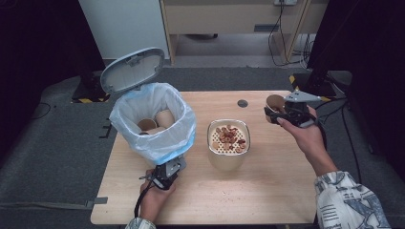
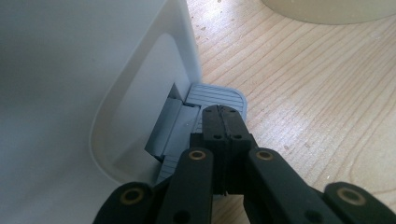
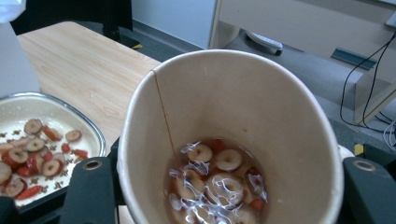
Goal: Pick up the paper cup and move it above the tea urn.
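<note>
Table (image 1: 267, 191) carrying a lined bin (image 1: 153, 121) at left, lid (image 1: 133, 69) tipped up, likely because the pedal (image 2: 217, 97) is pressed. Empty cups (image 1: 157, 121) inside, so probably waiting for another. Strainer bowl (image 1: 229, 143) at centre, set to catch solids: fruit slices (image 1: 229, 137) lying on its sieve. Cup (image 3: 229, 140) held raised near the table's right edge, well apart from bin and bowl, slices and liquid at its bottom, apparently due for emptying over the sieve. Right gripper (image 1: 282, 113) clamped on the cup's sides. Left gripper (image 2: 224, 122) fully closed, empty, tips down on the pedal.
</note>
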`<control>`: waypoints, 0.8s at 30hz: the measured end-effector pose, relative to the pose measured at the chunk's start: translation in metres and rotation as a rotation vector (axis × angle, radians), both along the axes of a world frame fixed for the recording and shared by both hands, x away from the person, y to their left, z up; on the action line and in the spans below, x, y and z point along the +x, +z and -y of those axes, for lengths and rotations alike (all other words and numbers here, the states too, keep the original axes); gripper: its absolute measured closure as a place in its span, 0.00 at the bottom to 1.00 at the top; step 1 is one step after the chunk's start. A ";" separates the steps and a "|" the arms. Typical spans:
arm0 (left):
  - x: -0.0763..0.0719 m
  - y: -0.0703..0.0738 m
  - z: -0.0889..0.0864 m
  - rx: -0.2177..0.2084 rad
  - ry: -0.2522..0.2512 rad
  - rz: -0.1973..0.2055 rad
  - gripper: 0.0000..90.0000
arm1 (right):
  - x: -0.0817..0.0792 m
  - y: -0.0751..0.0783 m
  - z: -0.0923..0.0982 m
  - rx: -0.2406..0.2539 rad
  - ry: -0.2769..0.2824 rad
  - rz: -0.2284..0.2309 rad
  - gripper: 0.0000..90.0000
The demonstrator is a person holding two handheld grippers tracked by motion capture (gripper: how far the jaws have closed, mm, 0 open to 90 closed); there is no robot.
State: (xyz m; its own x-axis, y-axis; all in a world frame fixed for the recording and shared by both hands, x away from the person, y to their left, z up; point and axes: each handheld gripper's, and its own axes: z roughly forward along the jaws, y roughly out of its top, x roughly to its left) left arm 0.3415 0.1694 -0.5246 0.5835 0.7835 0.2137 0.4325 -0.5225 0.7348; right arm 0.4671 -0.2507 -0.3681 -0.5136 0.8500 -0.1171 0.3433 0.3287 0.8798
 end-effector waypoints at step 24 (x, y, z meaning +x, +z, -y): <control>0.000 0.000 0.000 -0.003 0.000 0.000 0.99 | 0.009 0.022 -0.010 -0.028 0.040 0.015 0.39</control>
